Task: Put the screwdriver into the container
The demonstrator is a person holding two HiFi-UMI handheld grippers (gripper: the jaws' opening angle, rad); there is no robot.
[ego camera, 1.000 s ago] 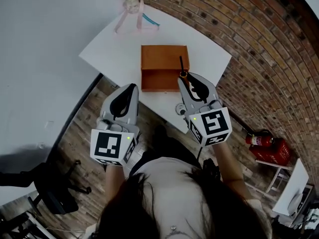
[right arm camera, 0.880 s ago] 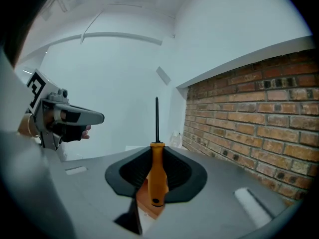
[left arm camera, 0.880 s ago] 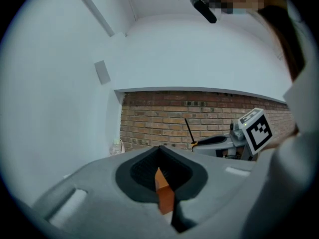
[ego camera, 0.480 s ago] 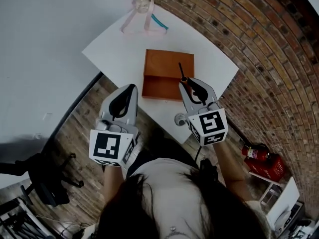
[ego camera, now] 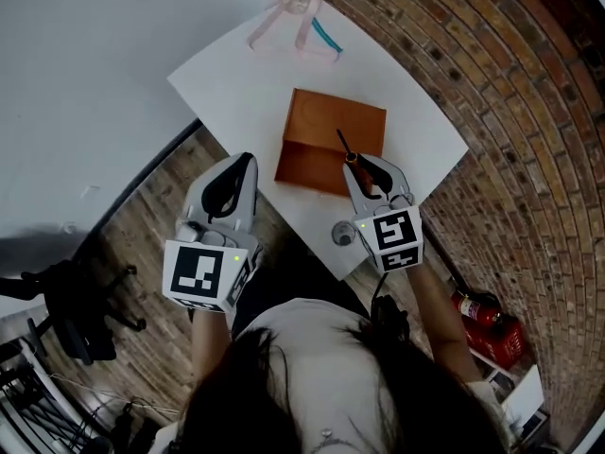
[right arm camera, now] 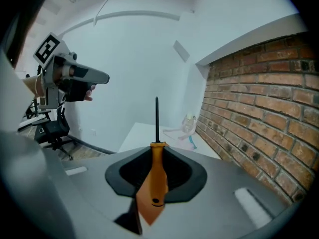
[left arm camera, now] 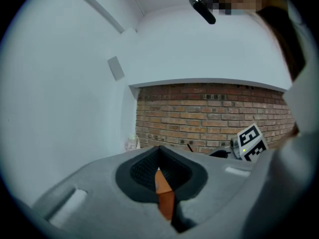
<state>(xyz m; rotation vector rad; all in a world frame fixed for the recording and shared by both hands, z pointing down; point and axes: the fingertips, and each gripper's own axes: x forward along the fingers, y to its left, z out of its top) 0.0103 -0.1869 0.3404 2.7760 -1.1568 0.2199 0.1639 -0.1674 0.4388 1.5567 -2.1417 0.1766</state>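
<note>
The screwdriver [right arm camera: 152,180], with an orange handle and a thin black shaft, is pinched in the right gripper [right arm camera: 158,151] at frame centre, by the wooden container [ego camera: 307,170]. Its shaft points straight up-frame. The left gripper [left arm camera: 159,151] has its jaws pressed together.

Two grippers [ego camera: 242,165] [ego camera: 365,165], one screwdriver [ego camera: 346,149], one container [ego camera: 326,126], one table [ego camera: 241,83].

The left gripper [ego camera: 244,162] and right gripper [ego camera: 369,166] are pale grey moulded shells, each with a black-lined teardrop hollow just behind the fingers. Further back from the fingers each carries a white cube with black square markers [ego camera: 203,274] and a small green light [ego camera: 235,258]. The person has long dark hair [ego camera: 241,395] and wears a light grey top [ego camera: 312,334].
</note>
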